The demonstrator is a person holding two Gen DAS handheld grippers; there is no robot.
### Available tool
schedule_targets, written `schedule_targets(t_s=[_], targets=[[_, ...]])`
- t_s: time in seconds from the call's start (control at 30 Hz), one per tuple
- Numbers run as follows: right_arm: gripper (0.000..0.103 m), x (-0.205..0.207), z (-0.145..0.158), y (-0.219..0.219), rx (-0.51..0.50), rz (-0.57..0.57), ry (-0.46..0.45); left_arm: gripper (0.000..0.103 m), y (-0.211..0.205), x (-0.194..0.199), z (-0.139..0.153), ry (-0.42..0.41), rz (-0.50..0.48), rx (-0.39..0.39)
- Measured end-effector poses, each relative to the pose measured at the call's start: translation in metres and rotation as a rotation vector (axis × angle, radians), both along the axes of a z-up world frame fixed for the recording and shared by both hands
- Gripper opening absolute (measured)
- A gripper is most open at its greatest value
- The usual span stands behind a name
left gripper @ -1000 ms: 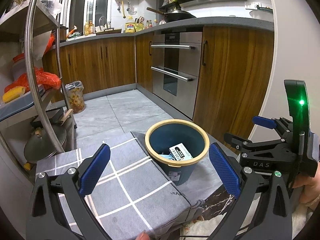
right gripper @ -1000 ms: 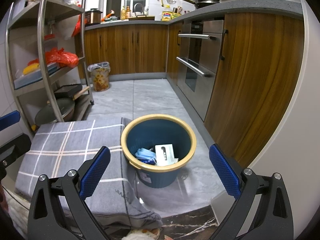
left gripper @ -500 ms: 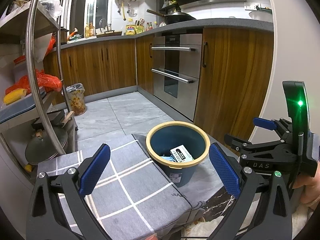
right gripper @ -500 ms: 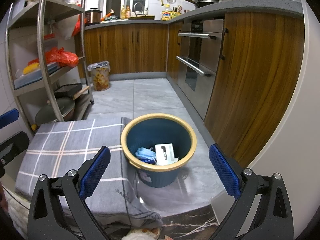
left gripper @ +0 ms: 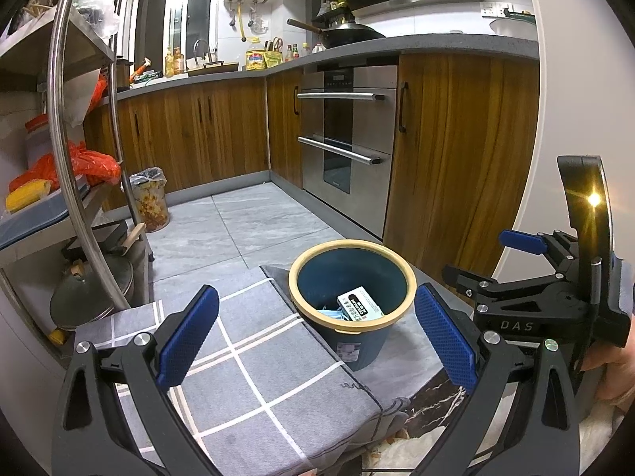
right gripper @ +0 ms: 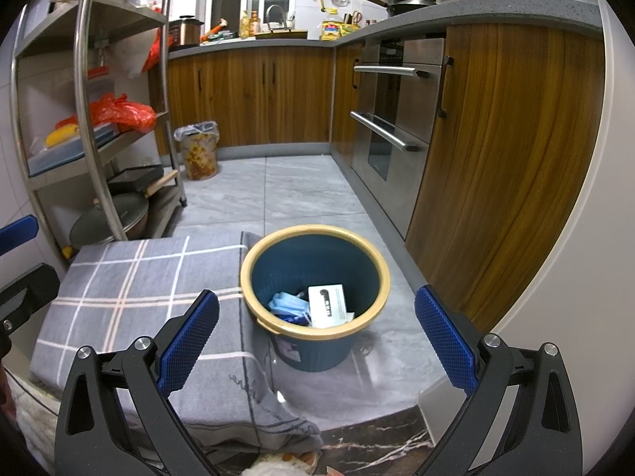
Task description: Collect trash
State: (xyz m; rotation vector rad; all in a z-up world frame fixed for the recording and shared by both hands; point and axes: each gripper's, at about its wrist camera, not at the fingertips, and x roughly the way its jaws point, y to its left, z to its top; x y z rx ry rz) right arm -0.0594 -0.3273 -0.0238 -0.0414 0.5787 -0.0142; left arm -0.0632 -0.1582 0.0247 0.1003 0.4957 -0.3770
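change: indicator light on right gripper (left gripper: 528,273) green a second ago, now amber; views barely shifted | left gripper (left gripper: 317,333) spread wide, empty | right gripper (right gripper: 317,333) likewise | round blue plastic bin with yellow rim (right gripper: 315,279) on floor beside grey checked cushion (right gripper: 151,297), below and ahead of both grippers, holding white carton (right gripper: 327,305) and blue wrappers (right gripper: 287,306)

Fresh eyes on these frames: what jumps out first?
The blue bin with its yellow rim, standing on the grey floor beside the checked grey cloth, with a white box and blue scraps inside. Next, the open, empty left gripper and right gripper framing it. Behind, wooden cabinets and a steel oven.
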Motion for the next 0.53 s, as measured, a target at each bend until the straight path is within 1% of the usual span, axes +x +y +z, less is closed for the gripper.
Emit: schedule_targets(t_s=[0.2, 0.3, 0.53], targets=[[0.098, 0.0003, -0.0001, -0.0003, 0.001, 0.0, 0.003, 0.097, 0.0002, -0.0009, -0.0013, -0.015, 0.001, 0.017], [0.098, -0.0006, -0.0013, 0.0005, 0.002, -0.001, 0.003, 0.097, 0.0023, 0.0006, -0.0022, 0.008, 0.003, 0.002], [0.098, -0.0015, -0.0069, 0.0007, 0.0, -0.01, 0.016, 0.097, 0.0053, 0.0064, -0.0032, 0.039, 0.024, 0.002]])
